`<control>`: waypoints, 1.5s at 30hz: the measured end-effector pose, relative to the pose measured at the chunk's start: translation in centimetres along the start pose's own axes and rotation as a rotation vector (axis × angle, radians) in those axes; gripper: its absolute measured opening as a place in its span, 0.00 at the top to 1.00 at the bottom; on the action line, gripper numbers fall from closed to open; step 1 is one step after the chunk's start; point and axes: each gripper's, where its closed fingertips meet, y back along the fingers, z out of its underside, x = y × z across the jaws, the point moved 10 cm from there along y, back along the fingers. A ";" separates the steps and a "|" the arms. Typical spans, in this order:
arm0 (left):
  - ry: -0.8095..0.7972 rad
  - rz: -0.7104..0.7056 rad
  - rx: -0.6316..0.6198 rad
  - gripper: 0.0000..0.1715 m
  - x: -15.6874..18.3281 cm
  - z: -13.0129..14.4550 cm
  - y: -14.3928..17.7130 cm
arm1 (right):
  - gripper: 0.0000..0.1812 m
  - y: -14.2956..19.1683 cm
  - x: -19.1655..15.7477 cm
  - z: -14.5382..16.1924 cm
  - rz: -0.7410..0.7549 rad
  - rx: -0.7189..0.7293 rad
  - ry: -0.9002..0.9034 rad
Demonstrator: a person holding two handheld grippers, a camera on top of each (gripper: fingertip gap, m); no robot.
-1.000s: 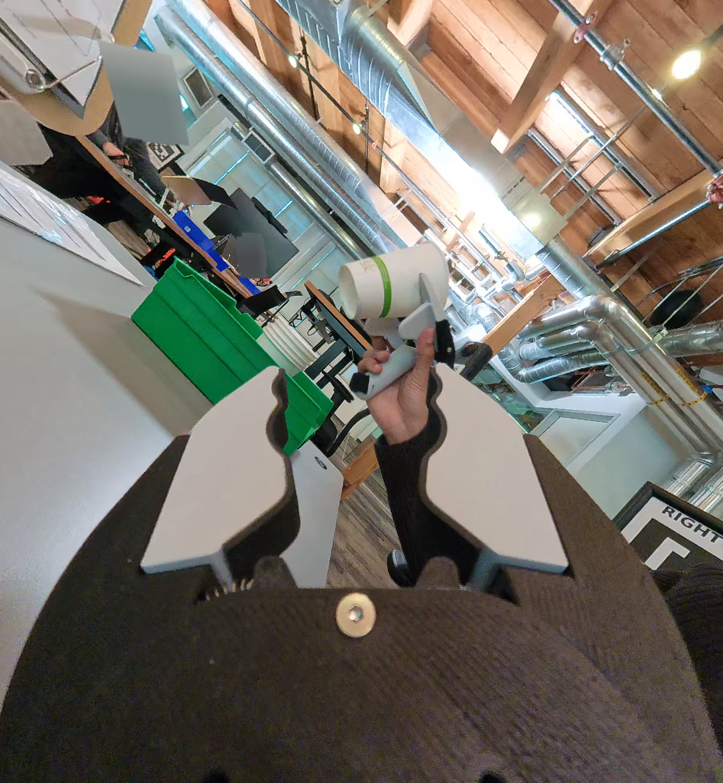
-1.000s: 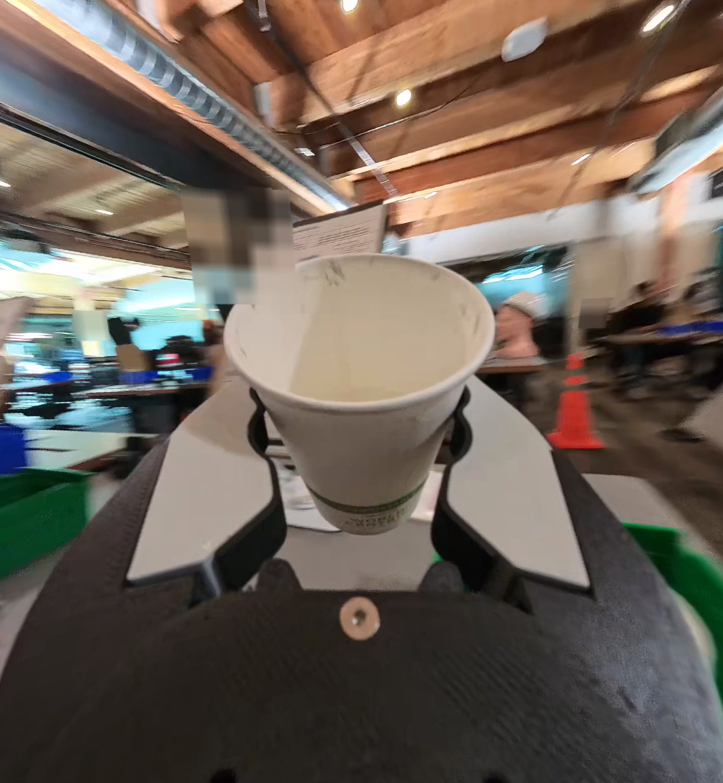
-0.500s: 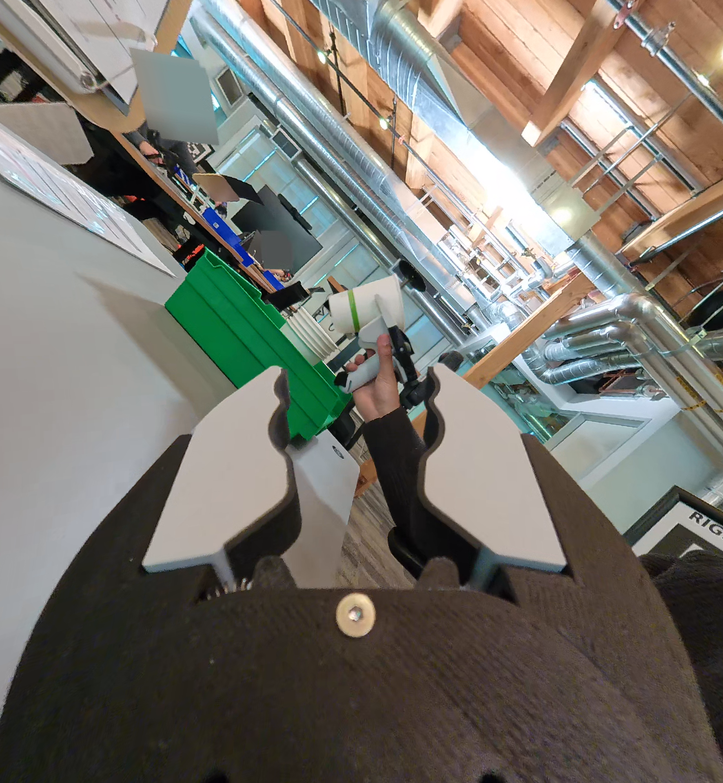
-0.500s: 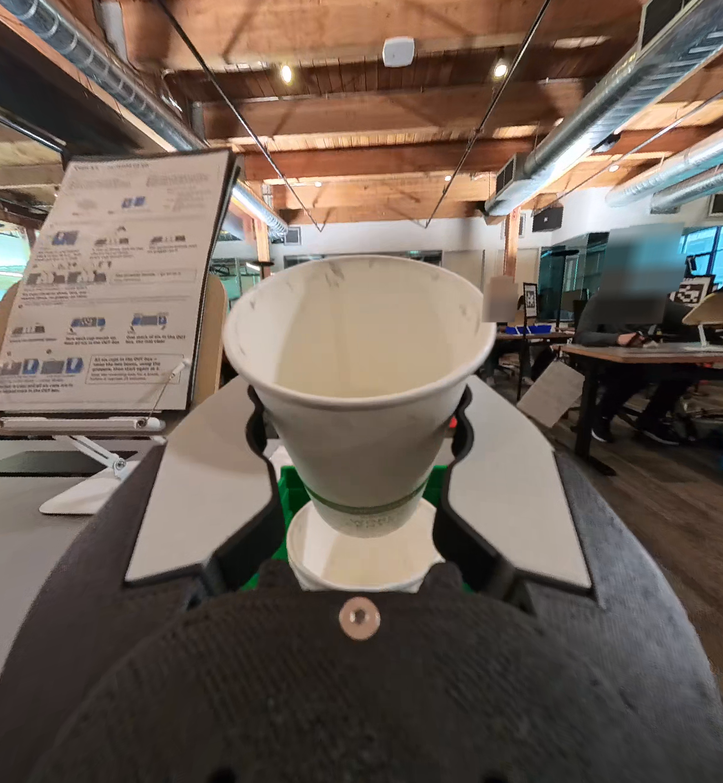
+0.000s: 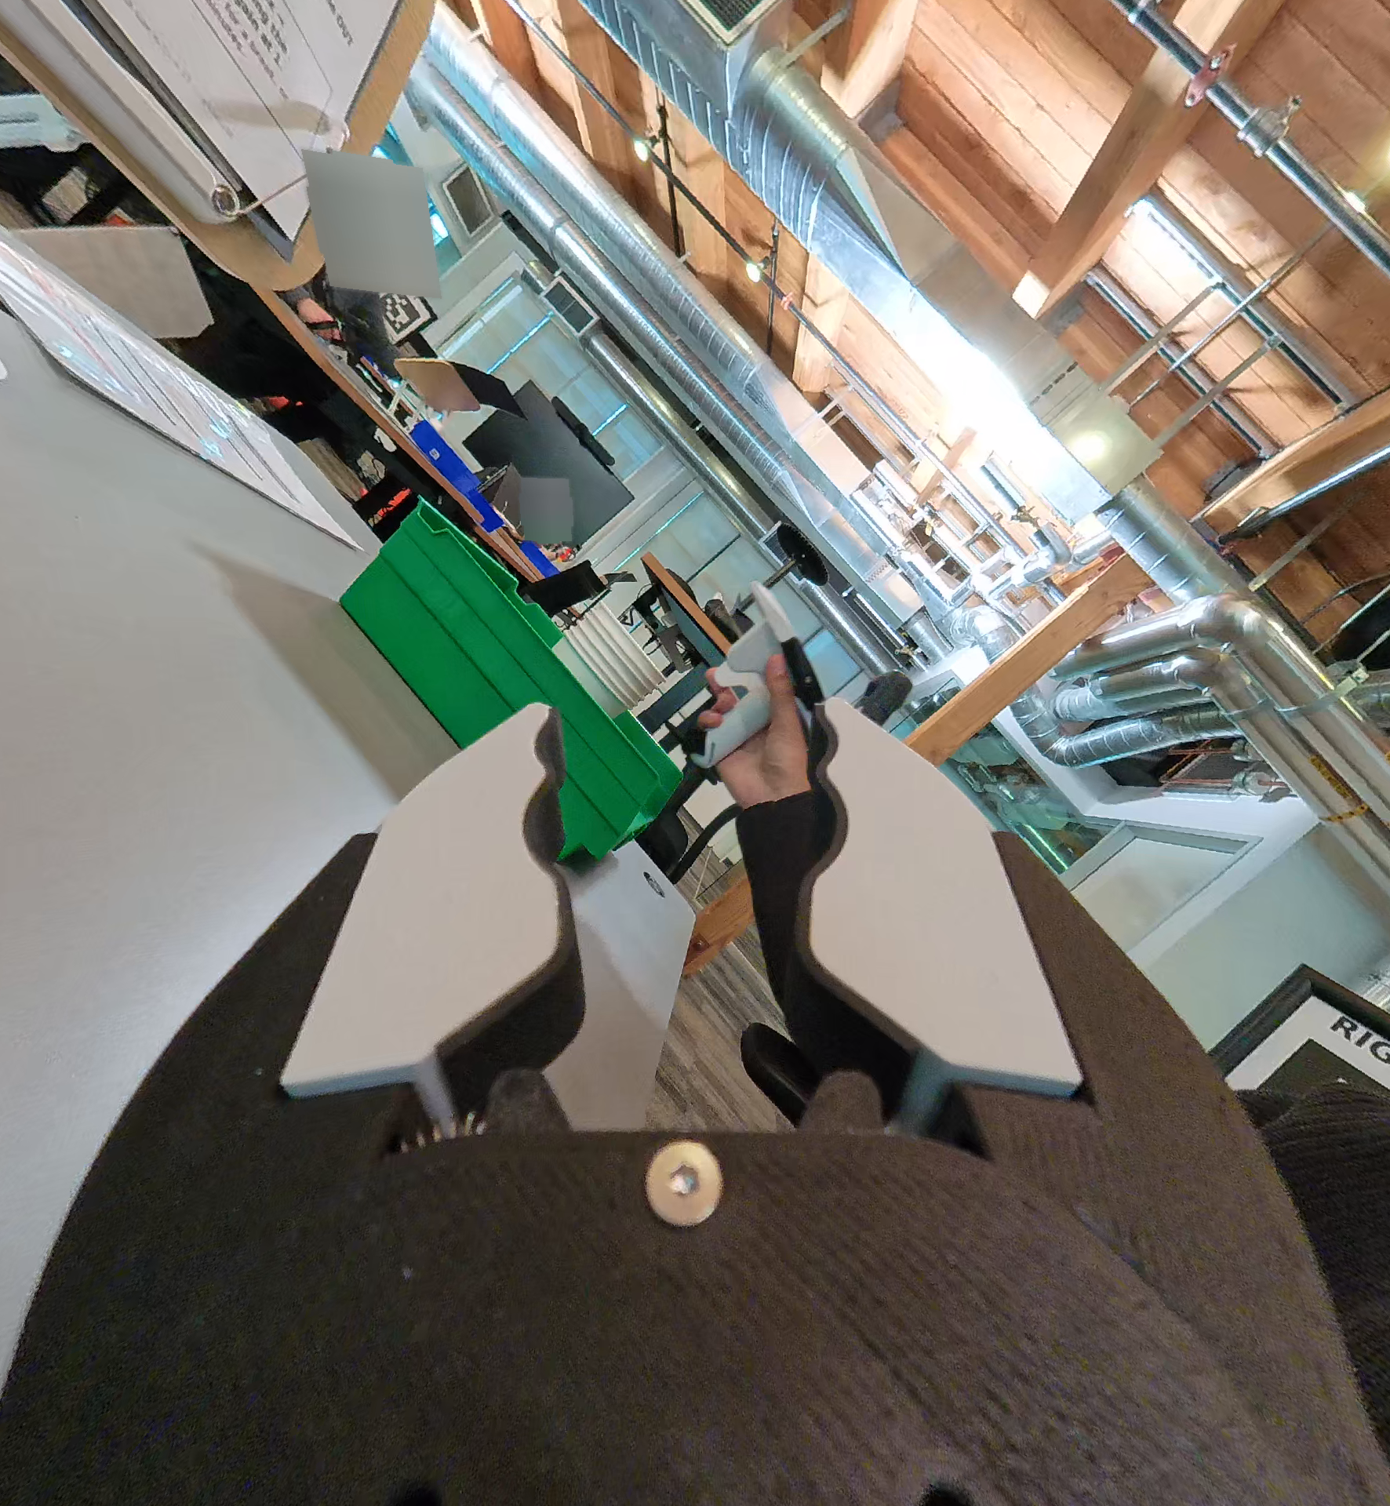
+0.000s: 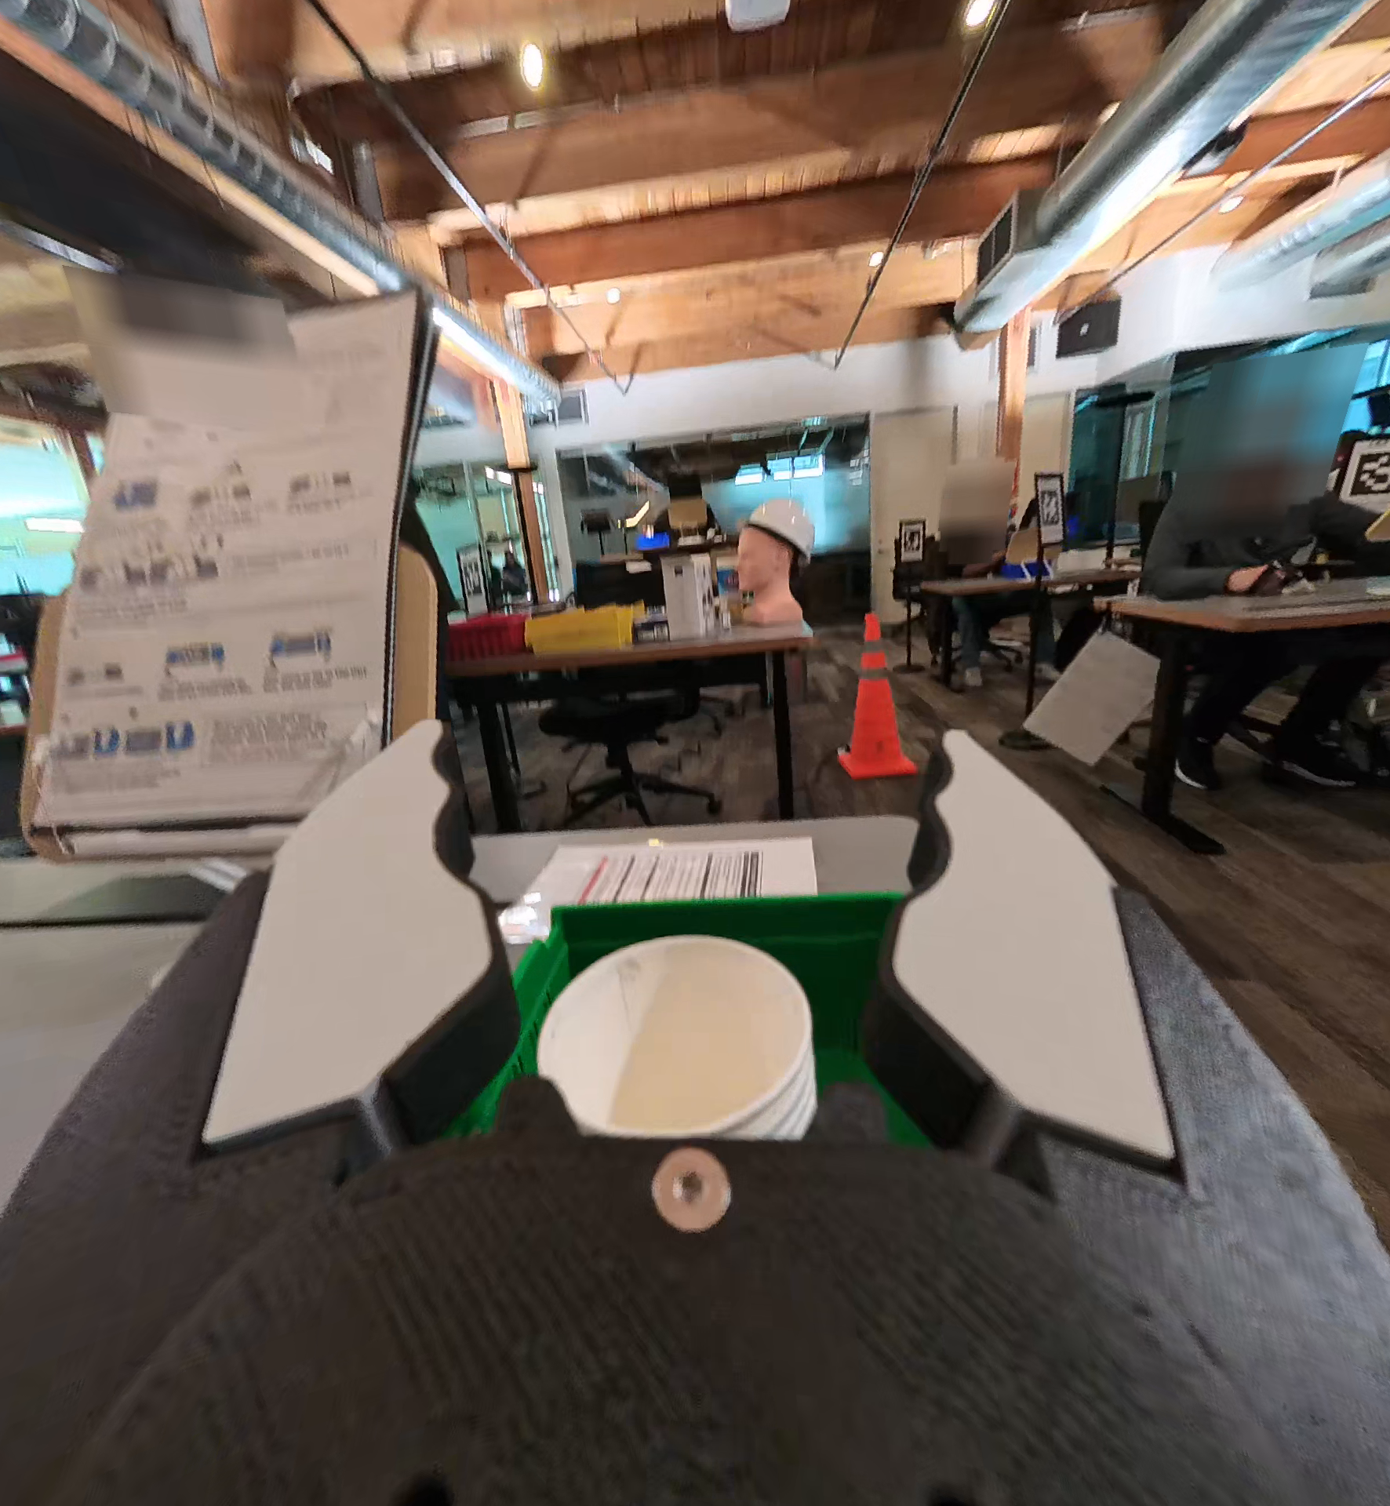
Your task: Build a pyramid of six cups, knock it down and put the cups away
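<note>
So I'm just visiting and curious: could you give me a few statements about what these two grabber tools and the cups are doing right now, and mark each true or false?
1. The right gripper is clamped on a paper cup. False: its jaws are spread wide and hold nothing.
2. A stack of paper cups sits in the green bin. True.
3. The left gripper holds a cup. False: it is open and empty.
4. An orange cone stands on the floor beyond the table. True.
5. The green bin is on the floor. False: it rests on the grey table.
</note>
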 end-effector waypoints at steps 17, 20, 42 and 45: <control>-0.139 -0.094 -0.001 0.77 -0.9 -0.8 -1.8 | 1.00 6.0 -5.3 -8.2 -0.007 0.229 0.136; -0.180 -0.113 0.022 0.82 -1.1 -1.2 -2.6 | 1.00 6.5 -6.9 -8.4 -0.025 0.133 0.044; -0.494 -0.316 -0.225 1.00 -1.8 0.2 -5.2 | 1.00 8.3 -16.9 8.0 -0.268 -0.364 -0.061; -0.583 -0.362 -0.244 1.00 -1.7 0.4 -4.7 | 0.99 7.8 -17.5 8.5 -0.368 -0.400 -0.042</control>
